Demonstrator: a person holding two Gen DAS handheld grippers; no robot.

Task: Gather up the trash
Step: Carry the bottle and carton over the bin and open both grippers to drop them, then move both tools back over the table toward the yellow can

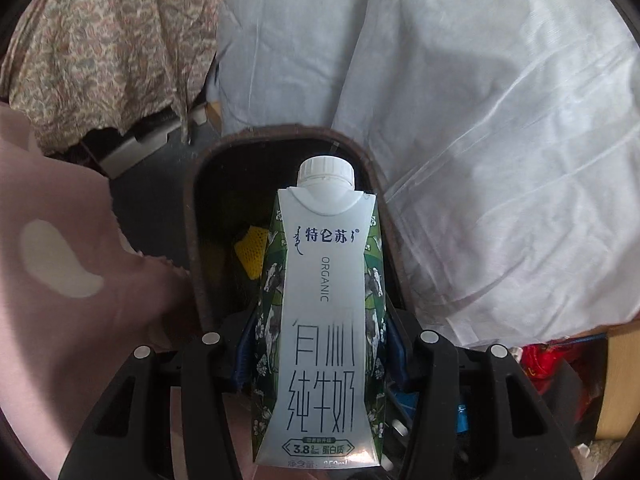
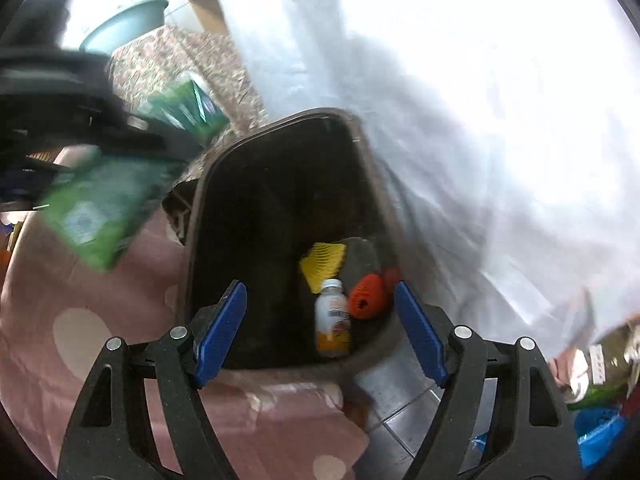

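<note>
My left gripper (image 1: 320,336) is shut on a white and green milk carton (image 1: 322,312) with a white screw cap, held over the brown trash bin (image 1: 196,200). In the right wrist view the same carton (image 2: 104,196) shows blurred at the left, in the left gripper, beside the bin's rim (image 2: 192,224). My right gripper (image 2: 320,320) is open and empty above the bin. Inside the bin lie a small bottle (image 2: 332,320), a yellow net piece (image 2: 322,262) and an orange object (image 2: 368,294).
A large white plastic sheet (image 1: 480,120) hangs right of the bin. A pink cloth with pale spots (image 2: 80,320) lies left of it. A floral cloth (image 1: 112,40) is behind. Tiled floor (image 2: 400,420) and clutter (image 2: 600,420) sit at lower right.
</note>
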